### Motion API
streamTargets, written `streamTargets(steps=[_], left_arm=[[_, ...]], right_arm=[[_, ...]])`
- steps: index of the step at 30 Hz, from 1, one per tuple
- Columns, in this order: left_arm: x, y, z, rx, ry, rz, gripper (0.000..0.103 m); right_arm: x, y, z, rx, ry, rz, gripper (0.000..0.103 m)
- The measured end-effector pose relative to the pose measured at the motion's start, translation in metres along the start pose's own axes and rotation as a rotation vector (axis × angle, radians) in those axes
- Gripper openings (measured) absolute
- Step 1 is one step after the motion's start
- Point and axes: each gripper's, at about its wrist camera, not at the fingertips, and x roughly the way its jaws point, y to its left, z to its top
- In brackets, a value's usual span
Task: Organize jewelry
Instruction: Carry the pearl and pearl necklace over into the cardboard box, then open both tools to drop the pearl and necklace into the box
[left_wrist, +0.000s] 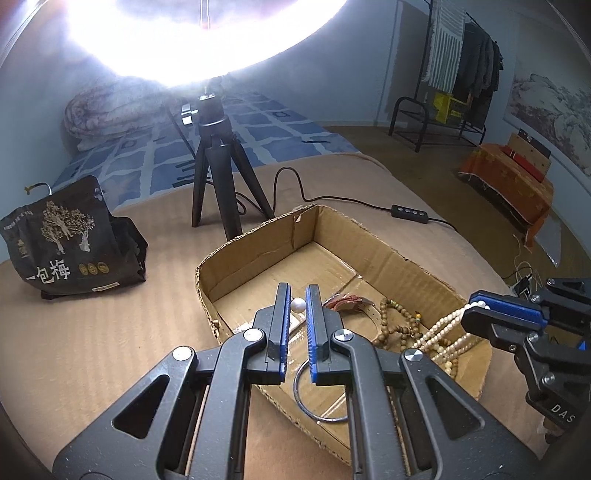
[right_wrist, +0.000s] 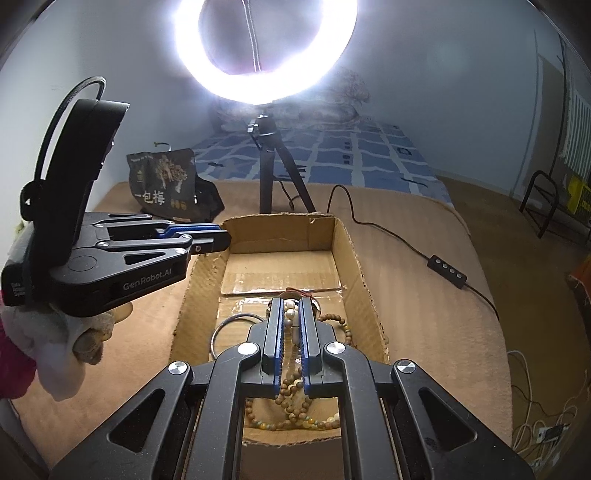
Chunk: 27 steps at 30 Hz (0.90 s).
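Observation:
An open cardboard box (left_wrist: 369, 236) (right_wrist: 343, 243) sits on the tan table. My left gripper (left_wrist: 297, 295) is shut on a white pearl (left_wrist: 297, 305) above the box's left part; it also shows in the right wrist view (right_wrist: 218, 232) at the box's left rim. My right gripper (right_wrist: 290, 308) is shut on a pale bead necklace (right_wrist: 290, 314), whose strands (left_wrist: 439, 328) hang into the box; it shows in the left wrist view (left_wrist: 476, 308). A brown bead bracelet (left_wrist: 397, 321), a metal bangle (left_wrist: 314, 398) (right_wrist: 229, 325) and a reddish piece (left_wrist: 345, 301) lie inside.
A ring light on a black tripod (left_wrist: 218, 162) (right_wrist: 269, 173) stands behind the box, its cable and switch (left_wrist: 410, 213) (right_wrist: 445, 271) trailing right. A black snack bag (left_wrist: 62, 240) (right_wrist: 170, 184) stands at the left. A bed lies behind.

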Motion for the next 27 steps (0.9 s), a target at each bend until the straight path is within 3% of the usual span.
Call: streamTargets(steps=[13, 14, 15, 16, 17, 19, 20, 21, 23, 27], left_arm=[[0.0071, -0.0025, 0.0039, 0.008, -0.013, 0.029, 0.008], [0.0069, -0.003, 0.004, 0.011, -0.014, 0.031, 0.018], [0.0062, -0.0034, 0.0041, 0.011, -0.018, 0.033, 0.035], [0.0052, -0.0035, 0.0041, 0.01, -0.024, 0.037, 0.043], [0.0035, -0.0037, 0.0042, 0.009, -0.035, 0.041, 0.053], [0.0019, -0.0034, 0.0053, 0.009, -0.044, 0.049, 0.055], [0.0018, -0.0028, 0.006, 0.006, -0.043, 0.056, 0.062], [0.0019, -0.0021, 0.0062, 0.003, -0.043, 0.059, 0.073], [-0.0003, -0.0002, 0.0072, -0.011, -0.055, 0.063, 0.081], [-0.0014, 0.0, 0.0086, -0.01, -0.051, 0.085, 0.083]], right_arm=[[0.0046, -0.0036, -0.001, 0.003, 0.0, -0.01, 0.007], [0.0042, -0.003, -0.0017, 0.001, -0.001, -0.012, 0.007], [0.0041, -0.0028, -0.0017, -0.002, -0.001, -0.014, 0.008], [0.0032, -0.0019, -0.0021, -0.002, -0.001, -0.015, 0.014], [0.0028, -0.0013, -0.0023, -0.002, -0.001, -0.014, 0.028], [0.0006, -0.0004, -0.0026, 0.0, -0.01, -0.015, 0.049], [-0.0006, 0.0002, -0.0033, -0.001, -0.02, -0.018, 0.057], [-0.0024, 0.0011, -0.0038, -0.003, -0.026, -0.024, 0.061], [-0.0029, 0.003, -0.0042, -0.009, -0.029, -0.041, 0.072], [-0.002, 0.0055, -0.0055, -0.019, -0.026, -0.059, 0.076]])
